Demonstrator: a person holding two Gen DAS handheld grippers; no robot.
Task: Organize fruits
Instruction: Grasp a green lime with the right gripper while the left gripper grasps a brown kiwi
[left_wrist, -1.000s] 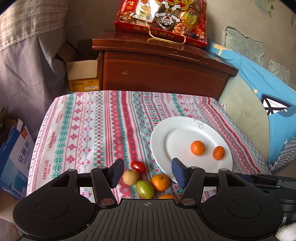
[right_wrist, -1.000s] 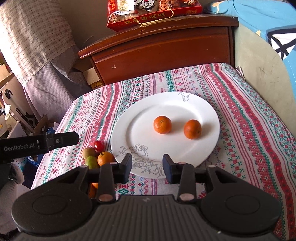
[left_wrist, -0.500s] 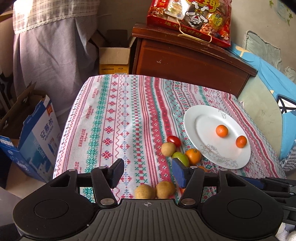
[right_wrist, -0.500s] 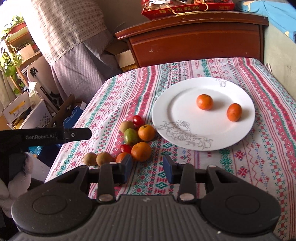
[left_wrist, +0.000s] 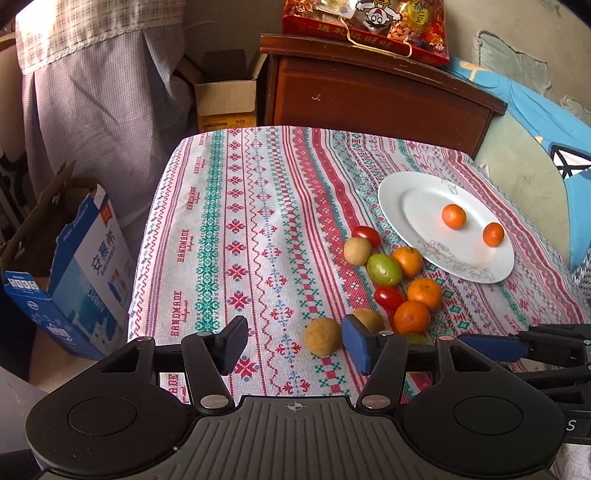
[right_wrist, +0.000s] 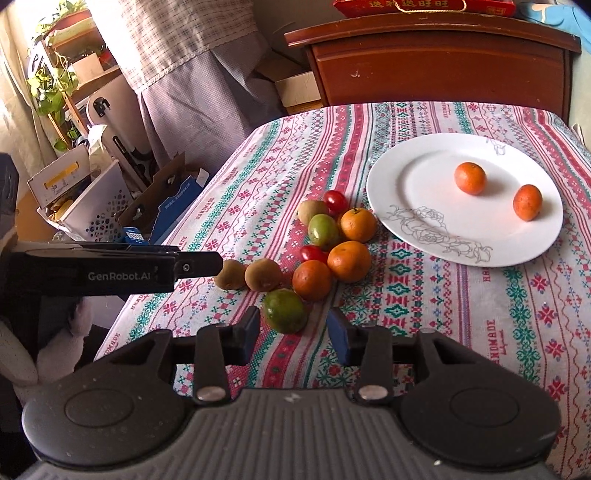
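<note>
A white plate (left_wrist: 413, 201) (right_wrist: 417, 184) holds two small oranges (left_wrist: 454, 216) (right_wrist: 470, 178). To its left on the tablecloth lies a cluster of loose fruit: three oranges (right_wrist: 349, 260), two green fruits (right_wrist: 284, 311), two cherry tomatoes (right_wrist: 335, 201) and three brown round fruits (left_wrist: 322, 336) (right_wrist: 263, 274). My left gripper (left_wrist: 293, 349) is open and empty, with a brown fruit just ahead between its fingers. My right gripper (right_wrist: 293, 334) is open and empty, just behind the nearest green fruit.
A dark wooden cabinet (left_wrist: 369, 92) with a red snack bag (left_wrist: 365, 26) stands behind the table. A blue carton (left_wrist: 70, 266) and cardboard boxes (left_wrist: 225, 96) sit on the floor at left. A blue cushion (left_wrist: 546, 122) lies at right.
Both grippers have pulled back and to the left from the plate toward the table's near edge. More of the loose fruit cluster has come into view. Both stay open.
</note>
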